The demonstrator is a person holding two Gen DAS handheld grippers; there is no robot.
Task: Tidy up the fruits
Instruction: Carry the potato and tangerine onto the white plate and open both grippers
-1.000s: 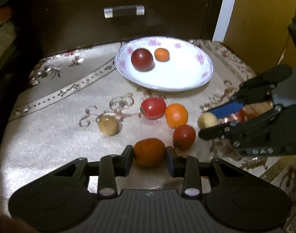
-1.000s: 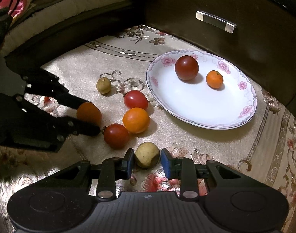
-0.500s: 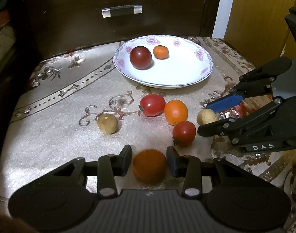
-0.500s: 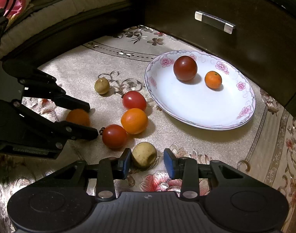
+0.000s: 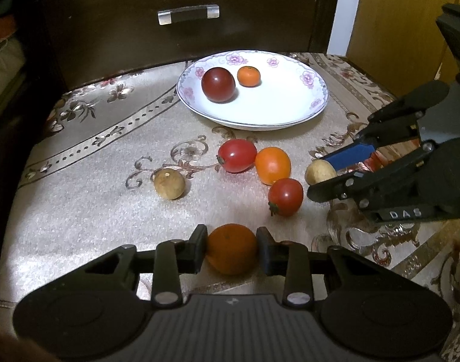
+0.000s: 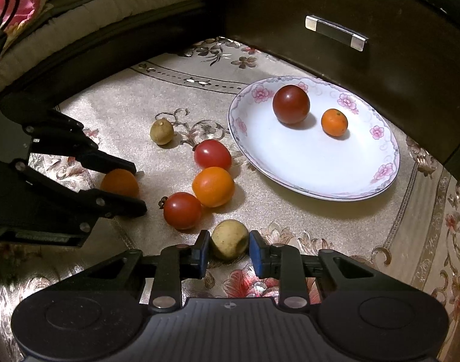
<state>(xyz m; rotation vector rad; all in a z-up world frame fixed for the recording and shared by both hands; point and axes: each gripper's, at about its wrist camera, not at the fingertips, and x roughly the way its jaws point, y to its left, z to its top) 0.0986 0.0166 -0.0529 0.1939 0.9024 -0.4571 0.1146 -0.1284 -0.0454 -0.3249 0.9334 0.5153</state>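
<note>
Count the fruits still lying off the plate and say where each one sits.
6. An orange fruit between the left gripper's fingers; a tan fruit between the right gripper's; another tan one alone; two red tomatoes flanking an orange tomato.

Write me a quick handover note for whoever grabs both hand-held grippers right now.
Left hand-held gripper: shut on the orange fruit, low over the cloth.
Right hand-held gripper: open around the pale yellow fruit, small gaps on both sides.
Done: dark red fruit and small orange lie in the floral plate.
Left on the cloth: red tomato, orange tomato, second red tomato, tan fruit, plus the two at the grippers. All appear headed for the plate.
</note>
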